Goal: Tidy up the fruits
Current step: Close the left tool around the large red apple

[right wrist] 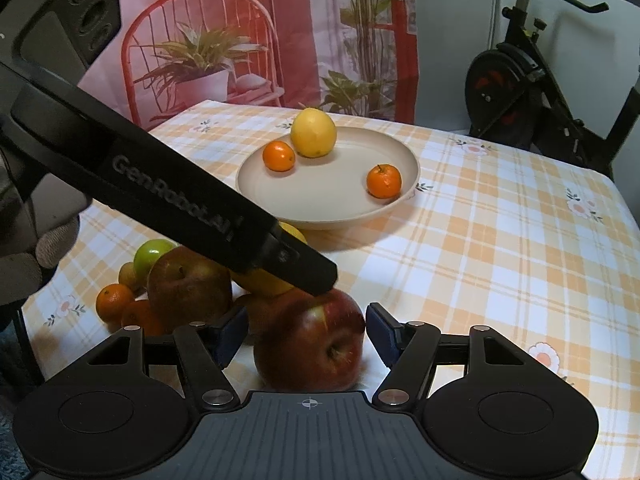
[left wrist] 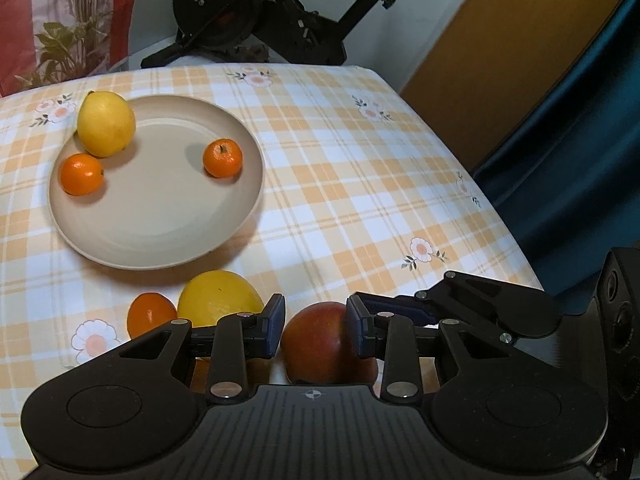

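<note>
While the left gripper (left wrist: 316,326) clamps a red apple (left wrist: 320,344), the right gripper's (right wrist: 306,334) fingers (right wrist: 380,330) stand apart beside it; plate (left wrist: 160,240) holds lemon (left wrist: 106,124)

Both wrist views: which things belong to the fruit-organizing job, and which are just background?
Job:
- round beige plate holding a yellow lemon and two small oranges
- red apple, between both grippers' fingers
- fruit pile on the checked tablecloth
- left gripper, right gripper

Background:
- black exercise bike
- red plant-print curtain
</note>
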The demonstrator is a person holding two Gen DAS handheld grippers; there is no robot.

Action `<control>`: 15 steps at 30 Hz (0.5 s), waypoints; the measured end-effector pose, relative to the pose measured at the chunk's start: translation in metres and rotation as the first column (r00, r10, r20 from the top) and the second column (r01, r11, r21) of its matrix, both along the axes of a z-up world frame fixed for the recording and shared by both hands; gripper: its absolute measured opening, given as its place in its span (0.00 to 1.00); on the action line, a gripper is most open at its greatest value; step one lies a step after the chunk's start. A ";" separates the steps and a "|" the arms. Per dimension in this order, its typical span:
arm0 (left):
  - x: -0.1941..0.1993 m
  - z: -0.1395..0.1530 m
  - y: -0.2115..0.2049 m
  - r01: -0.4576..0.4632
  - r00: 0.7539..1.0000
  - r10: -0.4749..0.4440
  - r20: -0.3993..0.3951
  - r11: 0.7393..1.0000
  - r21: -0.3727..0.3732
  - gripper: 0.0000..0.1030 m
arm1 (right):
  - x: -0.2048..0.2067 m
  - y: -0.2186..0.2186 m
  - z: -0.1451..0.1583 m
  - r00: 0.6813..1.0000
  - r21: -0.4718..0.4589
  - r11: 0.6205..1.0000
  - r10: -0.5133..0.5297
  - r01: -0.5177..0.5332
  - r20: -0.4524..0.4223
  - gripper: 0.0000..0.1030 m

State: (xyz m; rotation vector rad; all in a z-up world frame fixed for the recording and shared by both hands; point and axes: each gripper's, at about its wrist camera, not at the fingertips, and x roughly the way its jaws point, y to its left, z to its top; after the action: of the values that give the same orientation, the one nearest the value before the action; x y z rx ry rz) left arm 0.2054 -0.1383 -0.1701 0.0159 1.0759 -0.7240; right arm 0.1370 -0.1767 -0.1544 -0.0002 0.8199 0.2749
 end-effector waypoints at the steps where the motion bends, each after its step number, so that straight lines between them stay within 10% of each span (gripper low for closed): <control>1: 0.000 -0.001 0.000 0.004 1.000 -0.004 -0.002 1.000 0.003 0.34 | 0.000 0.001 0.000 1.000 0.000 1.000 0.002 -0.002 0.002 0.60; 15: 0.001 -0.002 -0.002 0.003 1.000 -0.003 0.009 1.000 0.017 0.35 | -0.013 -0.014 -0.009 0.998 0.057 0.997 -0.051 0.053 -0.030 0.65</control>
State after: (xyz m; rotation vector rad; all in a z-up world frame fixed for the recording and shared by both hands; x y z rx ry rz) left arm 0.2062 -0.1404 -0.1719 0.0356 1.0734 -0.7166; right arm 0.1237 -0.1908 -0.1635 0.0791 0.8390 0.2500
